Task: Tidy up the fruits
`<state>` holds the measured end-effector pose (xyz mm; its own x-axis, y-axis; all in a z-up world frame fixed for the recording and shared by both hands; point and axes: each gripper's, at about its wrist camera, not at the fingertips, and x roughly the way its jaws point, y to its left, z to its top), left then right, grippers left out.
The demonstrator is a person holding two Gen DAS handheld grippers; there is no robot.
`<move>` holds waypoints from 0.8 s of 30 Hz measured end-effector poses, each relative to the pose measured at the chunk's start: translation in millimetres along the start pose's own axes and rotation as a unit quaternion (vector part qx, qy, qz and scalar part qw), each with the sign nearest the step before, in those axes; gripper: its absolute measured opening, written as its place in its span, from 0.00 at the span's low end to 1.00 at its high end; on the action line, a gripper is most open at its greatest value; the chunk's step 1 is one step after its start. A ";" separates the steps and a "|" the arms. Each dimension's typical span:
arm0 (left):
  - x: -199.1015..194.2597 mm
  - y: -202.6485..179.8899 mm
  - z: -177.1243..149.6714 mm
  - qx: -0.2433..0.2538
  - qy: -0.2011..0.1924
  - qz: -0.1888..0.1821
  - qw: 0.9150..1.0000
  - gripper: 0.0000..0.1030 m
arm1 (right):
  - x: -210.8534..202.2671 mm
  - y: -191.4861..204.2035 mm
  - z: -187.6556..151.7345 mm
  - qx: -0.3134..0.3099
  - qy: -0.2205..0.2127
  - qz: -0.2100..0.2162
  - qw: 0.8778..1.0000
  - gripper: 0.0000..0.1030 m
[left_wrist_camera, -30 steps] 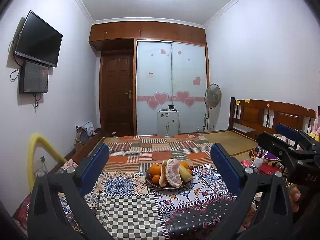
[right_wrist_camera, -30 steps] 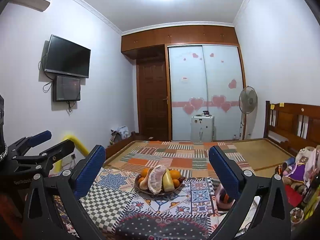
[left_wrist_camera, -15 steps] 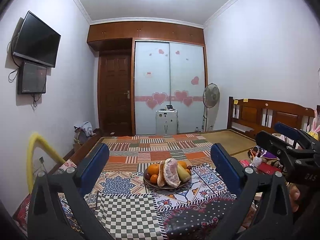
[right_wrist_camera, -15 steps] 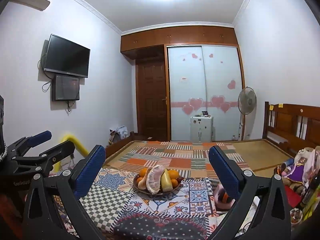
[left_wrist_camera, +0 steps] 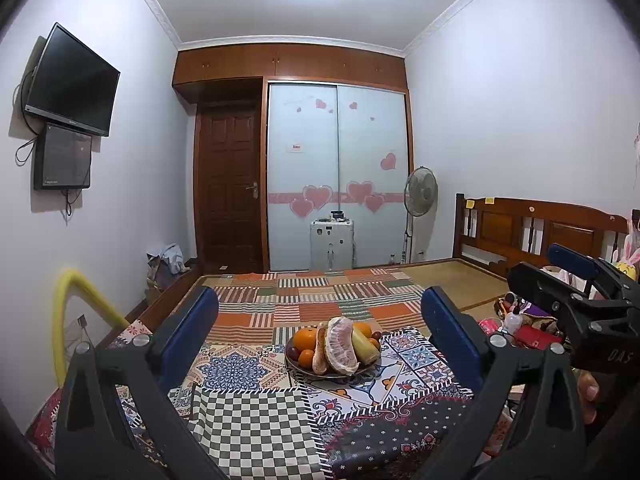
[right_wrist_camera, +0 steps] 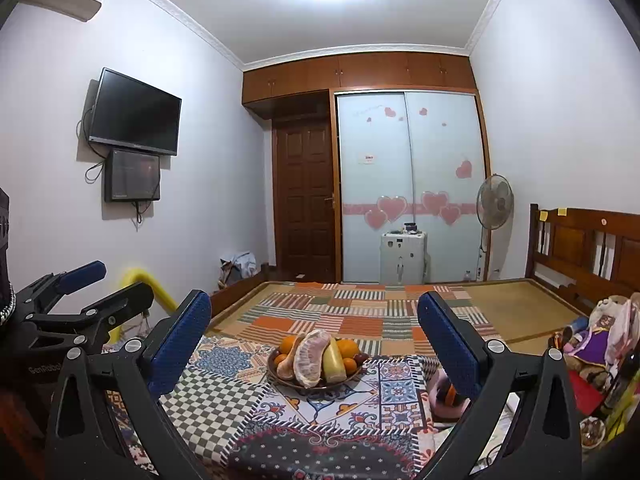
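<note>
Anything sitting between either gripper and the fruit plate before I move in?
Nothing visible. The left gripper and right gripper are both open, and only bare patterned tablecloth lies between them and the fruit plate.

Bed (left_wrist_camera: 452, 280) w/ patchwork cloth (left_wrist_camera: 256, 368); fruit plate (left_wrist_camera: 294, 362) sits on cloth.

A patchwork tablecloth (left_wrist_camera: 256, 412) mixed green-and-white checks, blue floral tiles and black dotted cloth. The dark bowl (left_wrist_camera: 304, 367) held oranges (left_wrist_camera: 305, 338), a pale pink peeled pomelo (left_wrist_camera: 341, 346) and a yellow-green fruit (left_wrist_camera: 363, 346). The gripper pads (left_wrist_camera: 191, 330) were blue.
</note>
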<state>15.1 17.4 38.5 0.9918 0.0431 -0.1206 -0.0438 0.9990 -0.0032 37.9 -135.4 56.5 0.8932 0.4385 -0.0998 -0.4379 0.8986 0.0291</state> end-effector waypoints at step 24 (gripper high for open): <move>8.9 2.6 -5.0 -0.010 0.014 -0.009 1.000 1.00 | 6.8 -2.1 0.1 0.003 0.007 -0.004 1.000 1.00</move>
<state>23.2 20.4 32.5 0.9887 0.0241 -0.1478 -0.0281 0.9993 -0.0248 44.9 -134.3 55.9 0.8952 0.4308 -0.1140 -0.4300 0.9022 0.0335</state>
